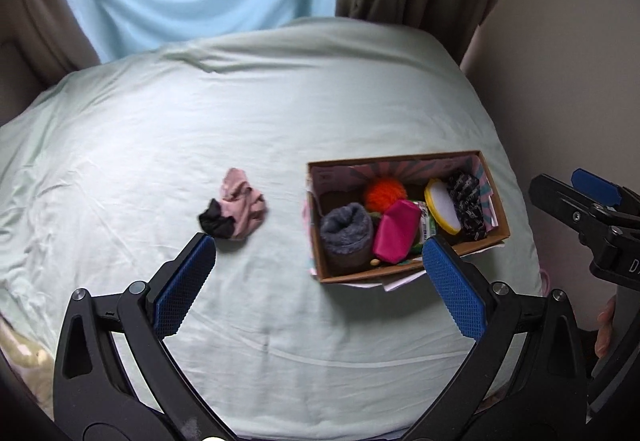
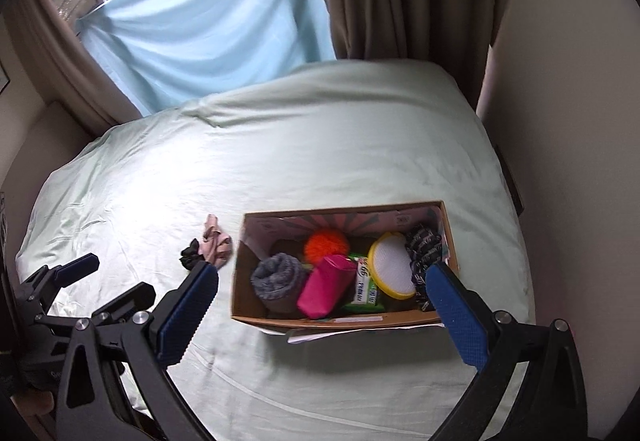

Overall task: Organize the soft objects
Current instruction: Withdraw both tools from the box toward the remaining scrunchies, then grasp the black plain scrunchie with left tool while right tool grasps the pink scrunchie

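Pale green bedsheet point(image 1: 280, 129) fills the left wrist view, with a crumpled pink cloth point(image 1: 244, 203) and a black scrunchie point(image 1: 216, 223) touching it left of centre, well apart from the brown cardboard box point(image 1: 404, 273) at right; the left gripper point(image 1: 318, 265) hangs released and empty. From the right wrist view, the box sits at centre, the pink cloth just beside its left wall, and the right gripper point(image 2: 322, 293) is spread wide, holding nothing. Both loose pieces look light, limp and compressible; pinching the bunched middle should lift them cleanly.
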